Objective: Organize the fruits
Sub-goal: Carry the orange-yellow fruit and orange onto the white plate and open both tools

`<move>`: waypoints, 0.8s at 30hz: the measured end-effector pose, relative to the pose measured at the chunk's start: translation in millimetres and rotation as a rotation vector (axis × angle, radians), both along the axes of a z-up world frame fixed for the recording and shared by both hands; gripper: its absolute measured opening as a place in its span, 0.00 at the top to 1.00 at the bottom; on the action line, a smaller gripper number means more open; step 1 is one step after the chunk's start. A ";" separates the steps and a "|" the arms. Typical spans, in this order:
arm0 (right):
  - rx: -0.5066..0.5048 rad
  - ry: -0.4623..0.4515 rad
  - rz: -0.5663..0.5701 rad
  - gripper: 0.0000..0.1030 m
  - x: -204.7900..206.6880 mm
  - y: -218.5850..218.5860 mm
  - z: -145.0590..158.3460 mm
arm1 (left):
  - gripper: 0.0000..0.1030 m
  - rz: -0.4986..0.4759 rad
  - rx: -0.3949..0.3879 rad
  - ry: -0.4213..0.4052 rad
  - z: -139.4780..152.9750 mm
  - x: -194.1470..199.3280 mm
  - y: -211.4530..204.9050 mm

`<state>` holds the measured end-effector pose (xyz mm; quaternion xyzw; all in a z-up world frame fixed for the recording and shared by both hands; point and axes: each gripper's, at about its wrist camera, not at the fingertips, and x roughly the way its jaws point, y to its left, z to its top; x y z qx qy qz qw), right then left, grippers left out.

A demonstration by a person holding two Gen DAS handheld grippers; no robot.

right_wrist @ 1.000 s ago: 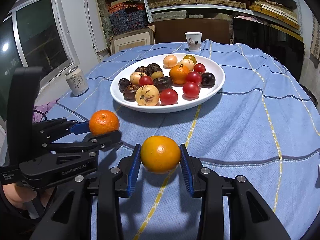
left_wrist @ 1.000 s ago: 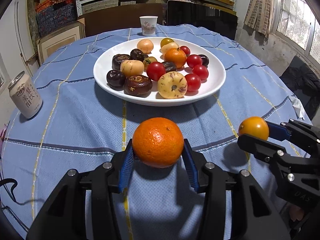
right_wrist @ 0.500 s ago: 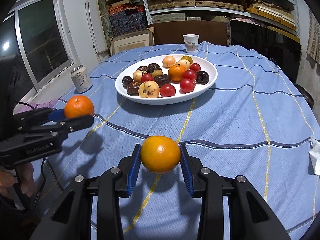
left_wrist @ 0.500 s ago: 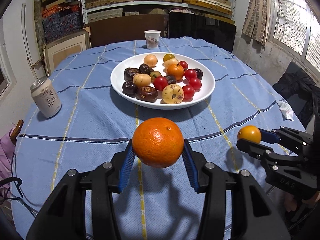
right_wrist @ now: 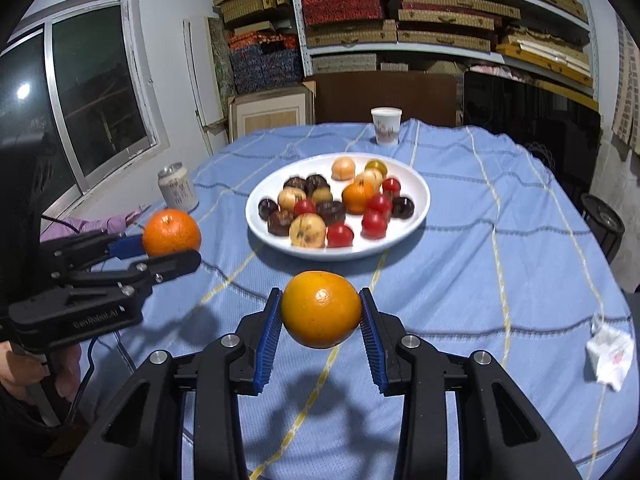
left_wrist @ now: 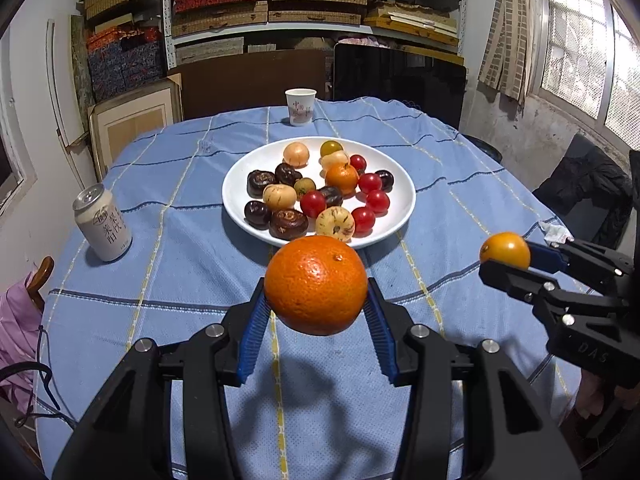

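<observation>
Fruit of two sizes hangs above the blue-clothed surface (left_wrist: 168,280): the left gripper (left_wrist: 316,312) clamps a deep-orange mandarin (left_wrist: 316,284), the right gripper (right_wrist: 320,316) a smaller yellow-orange one (right_wrist: 321,309), each pinched across its widest girth by the blue ribbed fingers (left_wrist: 252,332). Both look light, round and soft-skinned, likely to bruise or roll if squeezed off-centre, so the mid-line hold suits them. Beyond them stands the white plate (left_wrist: 236,184) of mixed fruit. The left gripper's body reads "GenRobot.AI", the right's "DAS"; the can (left_wrist: 102,222) and paper cup (left_wrist: 300,106) carry Chinese characters too small to read.
</observation>
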<state>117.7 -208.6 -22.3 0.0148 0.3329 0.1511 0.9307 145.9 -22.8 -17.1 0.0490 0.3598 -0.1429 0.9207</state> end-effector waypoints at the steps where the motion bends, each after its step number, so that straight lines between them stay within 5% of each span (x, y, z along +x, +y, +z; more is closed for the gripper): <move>1: -0.001 -0.009 0.000 0.63 3.4 -0.4 5.8 | 0.55 0.001 -0.003 -0.002 3.1 3.5 -0.4; 13: -0.029 -0.076 -0.025 0.62 70.7 -0.1 55.2 | 0.55 0.028 0.000 -0.034 32.3 71.1 -7.6; 24: -0.058 -0.010 -0.015 0.62 170.5 16.2 37.3 | 0.55 0.047 0.016 0.022 5.5 158.5 -20.2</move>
